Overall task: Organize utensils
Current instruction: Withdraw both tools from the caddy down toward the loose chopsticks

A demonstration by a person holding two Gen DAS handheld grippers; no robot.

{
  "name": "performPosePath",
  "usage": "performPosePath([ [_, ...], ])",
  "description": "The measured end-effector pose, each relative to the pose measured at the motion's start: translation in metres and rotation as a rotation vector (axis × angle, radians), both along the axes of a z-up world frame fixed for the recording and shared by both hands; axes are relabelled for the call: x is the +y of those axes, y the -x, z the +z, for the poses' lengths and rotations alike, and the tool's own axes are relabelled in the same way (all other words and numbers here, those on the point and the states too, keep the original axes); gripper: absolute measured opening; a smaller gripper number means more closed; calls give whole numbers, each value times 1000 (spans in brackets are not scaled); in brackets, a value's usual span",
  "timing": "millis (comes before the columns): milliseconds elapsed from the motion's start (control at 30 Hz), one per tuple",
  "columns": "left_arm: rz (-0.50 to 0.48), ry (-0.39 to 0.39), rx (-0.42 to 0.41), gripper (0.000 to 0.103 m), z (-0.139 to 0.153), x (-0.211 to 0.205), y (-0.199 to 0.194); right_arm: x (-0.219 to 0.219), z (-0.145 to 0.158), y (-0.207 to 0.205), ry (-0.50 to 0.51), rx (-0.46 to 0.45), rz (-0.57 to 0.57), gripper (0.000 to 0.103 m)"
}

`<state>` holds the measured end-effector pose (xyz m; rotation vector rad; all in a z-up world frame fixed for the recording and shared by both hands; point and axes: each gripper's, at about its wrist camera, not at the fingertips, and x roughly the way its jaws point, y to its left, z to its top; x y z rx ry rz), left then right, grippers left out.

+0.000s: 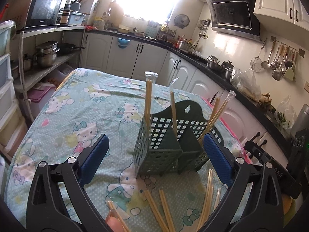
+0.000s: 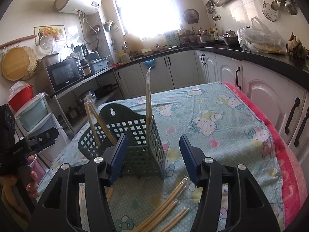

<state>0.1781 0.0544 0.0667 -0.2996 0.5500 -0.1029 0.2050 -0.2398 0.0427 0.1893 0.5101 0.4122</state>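
We found loose wrapped chopsticks nearest, before the green basket on the counter. Left gripper released, empty; right gripper apart, empty. Further chopsticks stood inside the basket.

We see a table covered by a pale green cartoon-cat cloth, with a pink blanket along one edge. A dark green perforated utensil holder stands on the cloth, and wrapped chopstick pairs lie loose before it.
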Motion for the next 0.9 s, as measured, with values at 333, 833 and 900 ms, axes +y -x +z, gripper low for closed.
performPosePath([
  [333, 21, 3, 48, 90, -17, 7, 7, 4, -9, 6, 17, 27, 22, 56],
  [833, 37, -2, 119, 90, -44, 13, 16, 13, -32, 13, 44, 87, 59, 57],
  [900, 38, -3, 129, 90, -47, 13, 17, 14, -35, 13, 46, 95, 62, 57],
])
